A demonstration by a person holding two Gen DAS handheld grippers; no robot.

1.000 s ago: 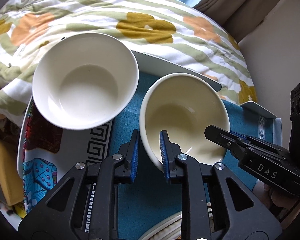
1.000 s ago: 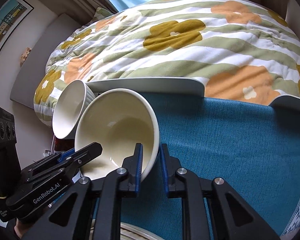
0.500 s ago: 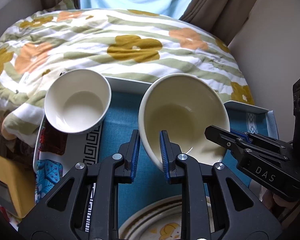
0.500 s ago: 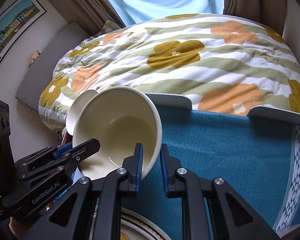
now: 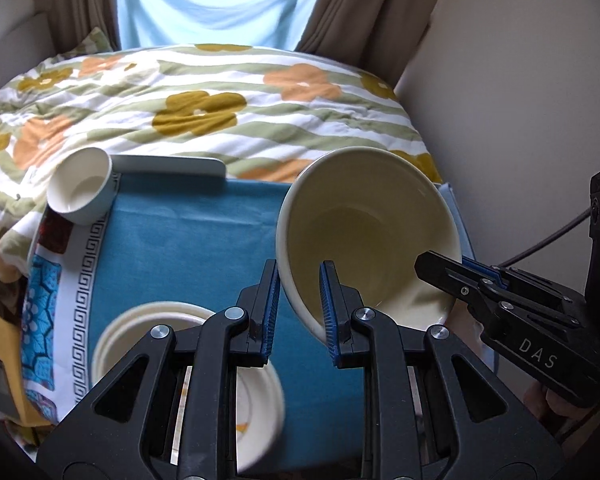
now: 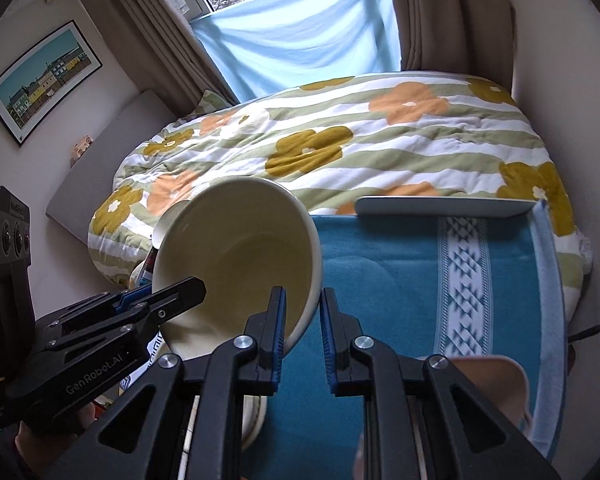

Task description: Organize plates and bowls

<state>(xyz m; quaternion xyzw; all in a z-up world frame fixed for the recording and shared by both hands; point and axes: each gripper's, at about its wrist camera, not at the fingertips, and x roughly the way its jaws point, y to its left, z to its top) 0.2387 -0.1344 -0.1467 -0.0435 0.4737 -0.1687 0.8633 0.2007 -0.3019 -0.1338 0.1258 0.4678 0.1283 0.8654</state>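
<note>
A large cream bowl [image 5: 364, 232] hangs tilted above the blue cloth [image 5: 188, 240], held at both sides. My left gripper [image 5: 300, 304] is shut on its left rim, and my right gripper [image 5: 440, 272] pinches the opposite rim. The right wrist view shows the same bowl [image 6: 240, 260] with my right gripper [image 6: 302, 312] shut on its near rim and the left gripper [image 6: 188, 292] clamped on the far side. A small white bowl [image 5: 80, 188] sits at the cloth's back left corner. A stack of cream plates [image 5: 120, 332] lies below my left fingers.
A pale raised rim [image 5: 168, 166] borders the cloth at the back, with a flowered duvet [image 5: 220, 92] beyond it. Patterned fabric [image 5: 48, 292] hangs at the left. A tan rounded thing [image 6: 492, 380] lies at the lower right. A wall [image 5: 520, 80] stands close on the right.
Both grippers have carried the cream bowl up and away from the white bowl, which now looks small and far left. The plate stack has come into view under the left gripper.
</note>
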